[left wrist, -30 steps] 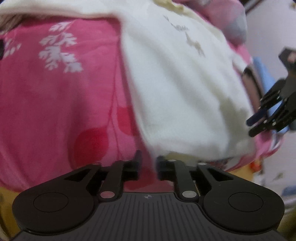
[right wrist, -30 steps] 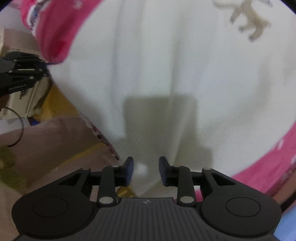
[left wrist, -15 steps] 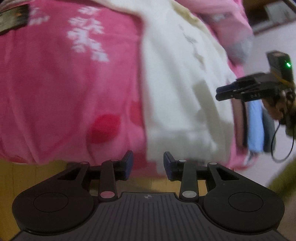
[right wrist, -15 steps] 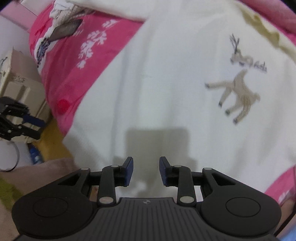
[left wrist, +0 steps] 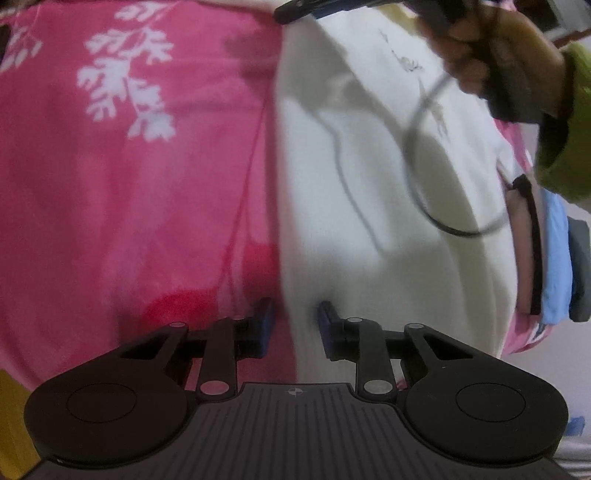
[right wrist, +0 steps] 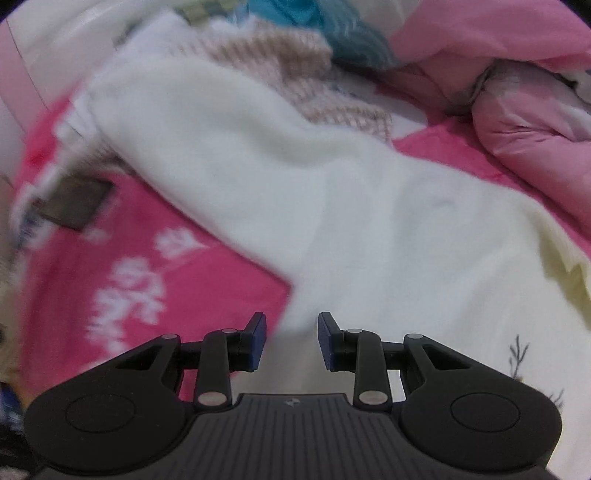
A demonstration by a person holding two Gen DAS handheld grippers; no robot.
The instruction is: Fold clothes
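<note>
A white garment lies spread on the pink bed. The left gripper is closing its jaws over the garment's edge; the right gripper hovers, jaws apart and empty. Next, I judge: the right must seize the sleeve.

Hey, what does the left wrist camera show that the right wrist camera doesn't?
Only the left wrist view shows the person's hand in a green sleeve gripping the right gripper's handle, a looping black cable, and a blue folded item at the bed's edge; the left gripper is closing at the white garment's edge.

Only the right wrist view shows the white sleeve stretched out, a beige knit piece, teal fabric and a pale pink quilt.

Both show the white garment on the pink floral sheet.
</note>
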